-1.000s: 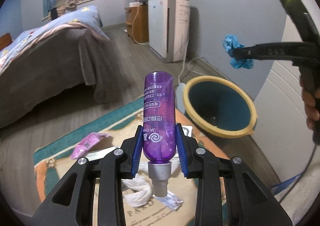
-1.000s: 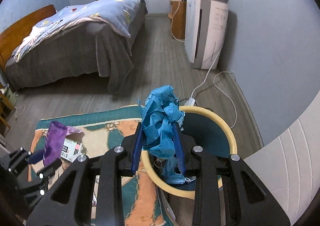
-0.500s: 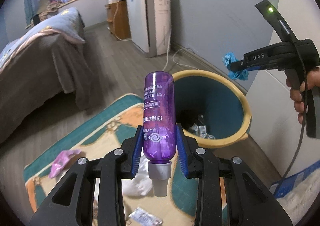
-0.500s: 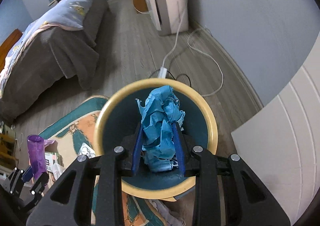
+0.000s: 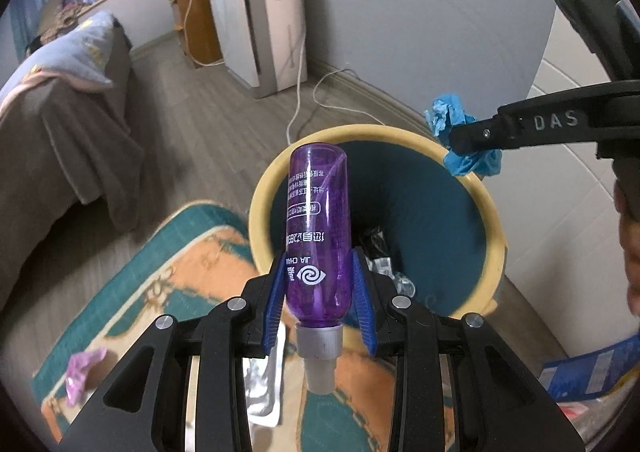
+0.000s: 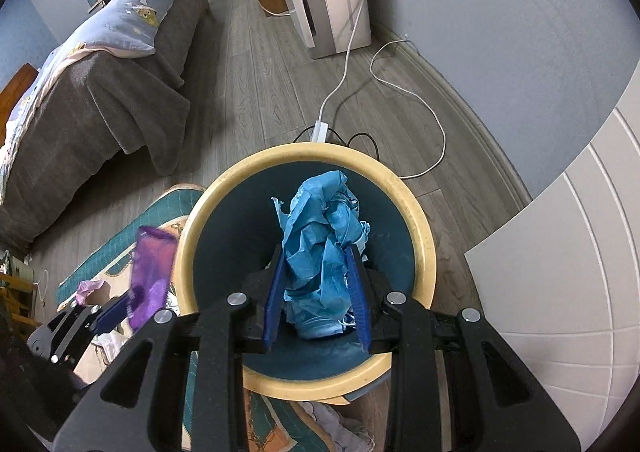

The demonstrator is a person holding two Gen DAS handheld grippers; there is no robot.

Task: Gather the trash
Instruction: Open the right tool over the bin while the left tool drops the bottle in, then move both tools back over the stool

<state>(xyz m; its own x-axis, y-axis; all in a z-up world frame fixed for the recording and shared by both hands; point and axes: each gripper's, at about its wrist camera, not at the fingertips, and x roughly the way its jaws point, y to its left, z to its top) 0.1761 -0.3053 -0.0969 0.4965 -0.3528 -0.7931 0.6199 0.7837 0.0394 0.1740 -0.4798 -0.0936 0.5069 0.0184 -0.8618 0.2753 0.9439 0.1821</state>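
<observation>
My left gripper (image 5: 319, 272) is shut on a clear purple bottle (image 5: 316, 228), grey cap toward the camera, held over the near left rim of the trash bin (image 5: 494, 223). The bin is dark teal inside with a yellow rim (image 6: 426, 236) and holds several scraps at its bottom. My right gripper (image 6: 318, 272) is shut on a crumpled blue paper wad (image 6: 320, 244), held right above the bin's opening. In the left wrist view the blue paper wad (image 5: 452, 119) hangs over the bin's far right rim. The purple bottle (image 6: 152, 260) shows blurred at the bin's left in the right wrist view.
A patterned rug (image 5: 168, 284) beside the bin carries a purple wrapper (image 5: 80, 368), a foil packet (image 5: 264, 380) and white scraps. A bed (image 6: 100, 83) stands left, a white appliance (image 5: 264, 15) with a trailing cable (image 6: 400, 91) at the wall, a white panel (image 6: 560, 252) right.
Both grippers have come over to the bin with their loads. The bottle moved right, from above the rug to the bin's rim. The blue paper came down over the opening, then held still.
</observation>
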